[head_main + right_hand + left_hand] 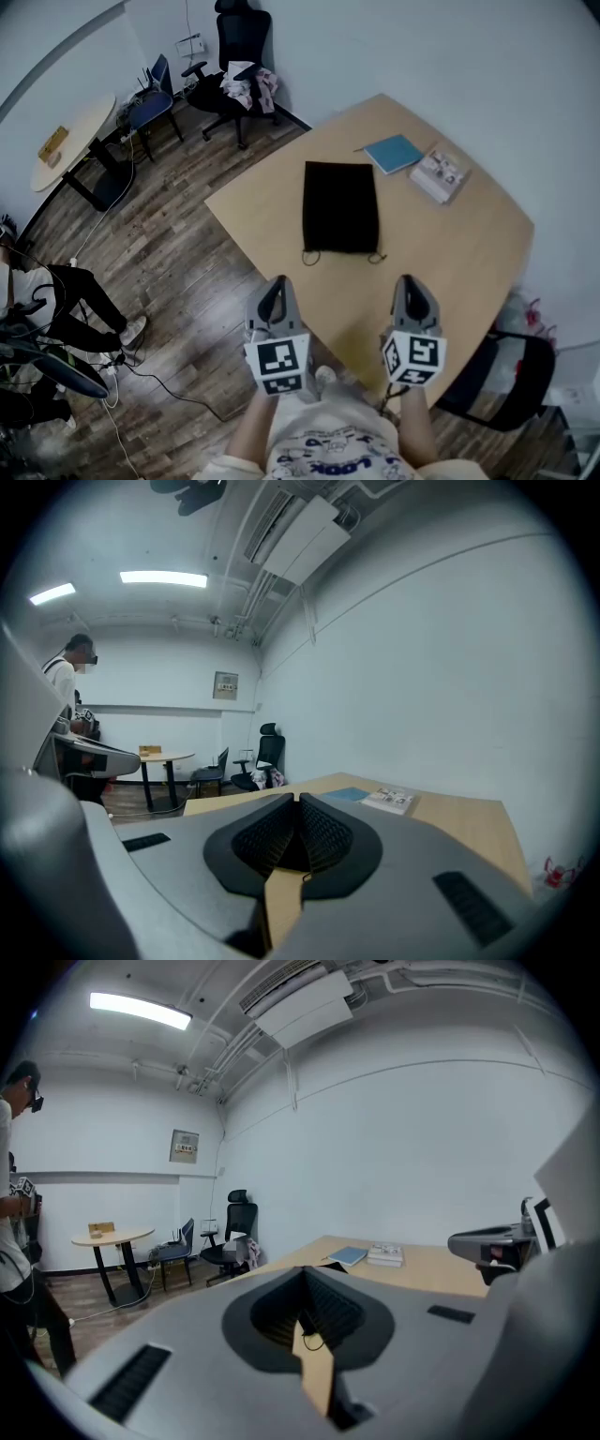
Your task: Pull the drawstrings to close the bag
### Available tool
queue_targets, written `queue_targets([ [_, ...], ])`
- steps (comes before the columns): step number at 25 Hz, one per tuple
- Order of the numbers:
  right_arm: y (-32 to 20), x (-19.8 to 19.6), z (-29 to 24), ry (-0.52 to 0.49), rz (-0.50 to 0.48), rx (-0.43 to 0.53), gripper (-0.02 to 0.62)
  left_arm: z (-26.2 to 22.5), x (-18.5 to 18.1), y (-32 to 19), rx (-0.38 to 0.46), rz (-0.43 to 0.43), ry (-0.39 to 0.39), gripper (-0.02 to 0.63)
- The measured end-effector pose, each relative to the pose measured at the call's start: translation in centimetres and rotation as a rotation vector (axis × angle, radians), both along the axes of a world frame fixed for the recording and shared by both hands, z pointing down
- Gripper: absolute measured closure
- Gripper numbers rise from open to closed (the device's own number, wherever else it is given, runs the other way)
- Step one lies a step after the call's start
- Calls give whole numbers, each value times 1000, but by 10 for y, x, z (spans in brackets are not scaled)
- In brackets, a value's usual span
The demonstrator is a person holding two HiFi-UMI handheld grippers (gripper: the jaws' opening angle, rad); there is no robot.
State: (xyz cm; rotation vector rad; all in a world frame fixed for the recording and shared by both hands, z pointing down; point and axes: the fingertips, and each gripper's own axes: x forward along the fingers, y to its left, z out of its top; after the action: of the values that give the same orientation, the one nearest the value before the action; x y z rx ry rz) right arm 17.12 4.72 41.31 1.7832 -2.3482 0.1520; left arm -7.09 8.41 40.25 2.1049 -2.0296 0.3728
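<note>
The black bag [339, 208] lies flat on the surface [469, 253], drawstring loops [310, 257] at its near corners; the left gripper [275, 287] and right gripper [412, 285] hold their jaws closed, empty.

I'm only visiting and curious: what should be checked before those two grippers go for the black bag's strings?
1. Black bag lies flat on the table: ok.
2. Left drawstring and right drawstring show at its near edge: ok.
3. Left gripper open for a string: not ok, shut and empty.
4. Right gripper open: not ok, shut and empty.
5. Blue notebook and booklet clear of the bag: ok.
</note>
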Motion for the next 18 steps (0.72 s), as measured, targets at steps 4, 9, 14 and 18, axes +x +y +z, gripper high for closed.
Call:
queue_targets([
  [4,-15,8,26,-19,15,-77,594,20,-5,-11,-53,-10,11,606],
  [9,-44,6,55,-6,31,-148,594,56,-13,-41,-134,3,37,606],
  [14,-74,0,90,-1,46,-248,567,100,-11,-76,-245,64,92,606],
  [18,-91,-2,121,11,48,-353,505,139,-6,-97,-360,133,114,604],
])
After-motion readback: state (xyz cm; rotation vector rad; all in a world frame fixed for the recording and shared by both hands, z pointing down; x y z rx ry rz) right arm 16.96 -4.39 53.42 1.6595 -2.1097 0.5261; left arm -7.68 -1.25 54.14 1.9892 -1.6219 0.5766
